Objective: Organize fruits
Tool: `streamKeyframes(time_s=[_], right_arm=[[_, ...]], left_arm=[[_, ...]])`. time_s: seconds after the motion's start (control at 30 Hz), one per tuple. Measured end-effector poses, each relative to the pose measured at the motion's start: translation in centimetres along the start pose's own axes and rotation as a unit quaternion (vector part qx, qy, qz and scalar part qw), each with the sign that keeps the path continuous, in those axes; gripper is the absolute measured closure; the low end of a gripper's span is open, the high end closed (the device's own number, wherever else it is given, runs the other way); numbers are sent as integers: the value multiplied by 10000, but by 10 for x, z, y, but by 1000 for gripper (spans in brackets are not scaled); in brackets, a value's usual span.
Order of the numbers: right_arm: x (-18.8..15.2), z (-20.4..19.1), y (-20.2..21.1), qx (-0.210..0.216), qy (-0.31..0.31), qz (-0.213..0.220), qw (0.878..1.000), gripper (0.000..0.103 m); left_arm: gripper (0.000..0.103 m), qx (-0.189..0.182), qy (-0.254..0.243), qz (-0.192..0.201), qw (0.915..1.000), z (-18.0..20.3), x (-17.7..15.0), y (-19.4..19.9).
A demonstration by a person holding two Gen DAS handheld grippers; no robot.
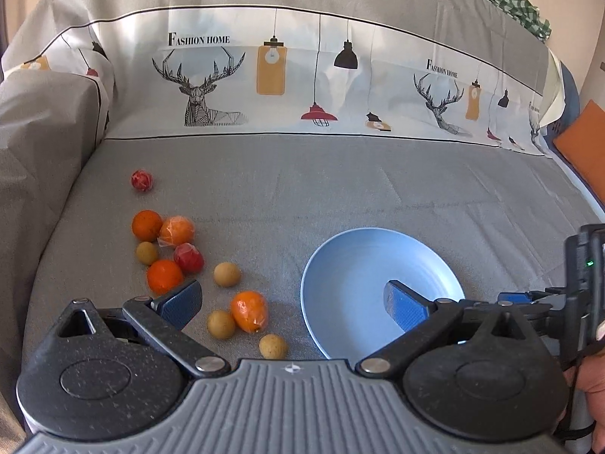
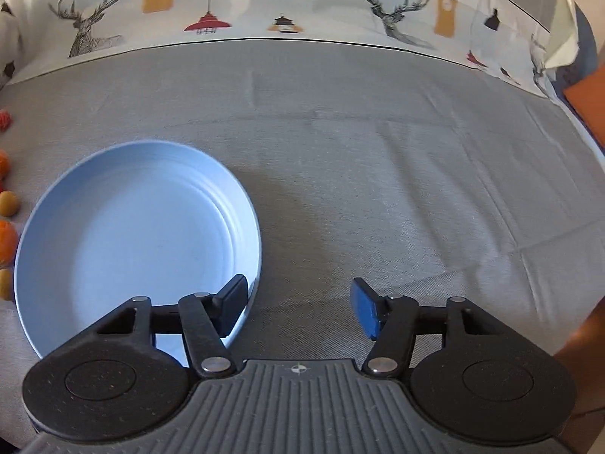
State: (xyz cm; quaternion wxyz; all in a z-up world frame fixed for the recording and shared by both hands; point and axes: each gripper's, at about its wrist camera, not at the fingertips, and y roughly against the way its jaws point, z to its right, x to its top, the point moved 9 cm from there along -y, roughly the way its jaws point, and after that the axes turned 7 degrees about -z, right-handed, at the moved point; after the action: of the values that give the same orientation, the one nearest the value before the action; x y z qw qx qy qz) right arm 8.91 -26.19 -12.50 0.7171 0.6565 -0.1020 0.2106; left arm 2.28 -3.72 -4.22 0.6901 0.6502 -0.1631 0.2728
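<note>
Several fruits lie loose on the grey cloth in the left wrist view: oranges such as one in plastic wrap (image 1: 250, 311), small tan longans (image 1: 227, 274), and red fruits (image 1: 142, 179). An empty light-blue plate (image 1: 340, 287) sits to their right; it also shows in the right wrist view (image 2: 124, 234). My left gripper (image 1: 291, 302) is open and empty, hovering over the wrapped orange and the plate's left rim. My right gripper (image 2: 298, 308) is open and empty, its left finger over the plate's right rim.
A printed cloth with deer and lamps (image 1: 272, 75) rises at the back of the grey surface. An orange cushion (image 1: 584, 151) lies at the far right. The right gripper's body (image 1: 582, 283) shows at the right edge of the left wrist view.
</note>
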Motion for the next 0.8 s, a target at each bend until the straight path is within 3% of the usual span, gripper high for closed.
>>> streamKeyframes(time_s=[0.2, 0.43, 0.7, 0.8], right_arm=[[16, -5, 36, 371, 52, 623, 9974, 36], [20, -22, 61, 606, 361, 1197, 9903, 16], [34, -33, 76, 767, 190, 1667, 9828, 13], [34, -34, 81, 674, 116, 1838, 9806, 1]], left_arm=[[1, -128, -156, -63, 9998, 11, -7, -1], [1, -305, -123, -179, 9993, 16, -13, -3], [1, -357, -205, -237, 9989, 21, -14, -6], [1, -371, -228, -245, 9988, 24, -15, -7]])
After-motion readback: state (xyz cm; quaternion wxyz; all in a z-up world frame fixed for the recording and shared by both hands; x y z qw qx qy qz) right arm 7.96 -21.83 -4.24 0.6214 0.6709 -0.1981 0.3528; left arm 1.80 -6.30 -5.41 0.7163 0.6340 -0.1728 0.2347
